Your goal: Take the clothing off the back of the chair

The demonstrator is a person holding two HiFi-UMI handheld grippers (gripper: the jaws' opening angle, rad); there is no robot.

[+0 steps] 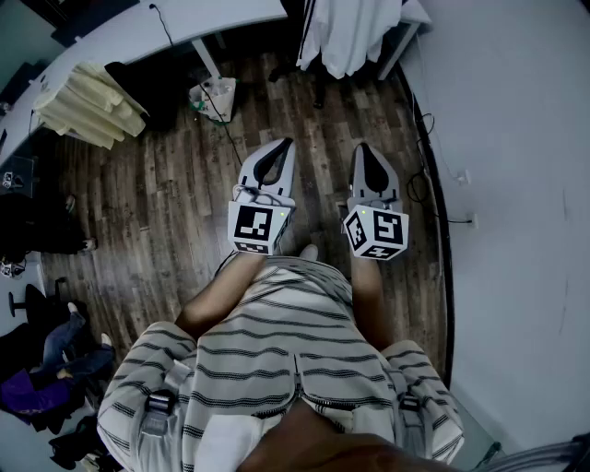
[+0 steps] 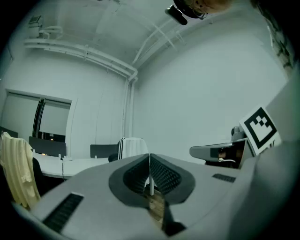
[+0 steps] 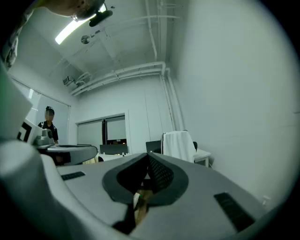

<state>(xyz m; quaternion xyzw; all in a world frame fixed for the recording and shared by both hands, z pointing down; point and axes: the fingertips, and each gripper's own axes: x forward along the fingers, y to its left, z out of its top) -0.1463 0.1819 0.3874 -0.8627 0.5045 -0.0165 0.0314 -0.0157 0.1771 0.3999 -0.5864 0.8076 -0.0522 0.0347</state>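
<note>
A white garment (image 1: 346, 37) hangs over the back of a chair at the far end of the wooden floor, next to a small white table. It shows in the left gripper view as white cloth with dark stripes (image 2: 131, 147), and in the right gripper view as the white garment (image 3: 178, 144). My left gripper (image 1: 279, 149) and right gripper (image 1: 365, 153) are held side by side at waist height, level, pointing toward the chair and well short of it. Both have their jaws together with nothing between them, as the left gripper (image 2: 149, 159) and right gripper (image 3: 148, 157) also show close up.
A pale yellow cloth (image 1: 88, 101) hangs at the left by a long white desk (image 1: 166, 28). A white bag (image 1: 214, 97) sits on the floor. The white wall (image 1: 516, 184) with cables (image 1: 429, 175) runs along the right. Dark clothes (image 1: 46, 369) lie lower left. A person (image 3: 48, 124) stands far back.
</note>
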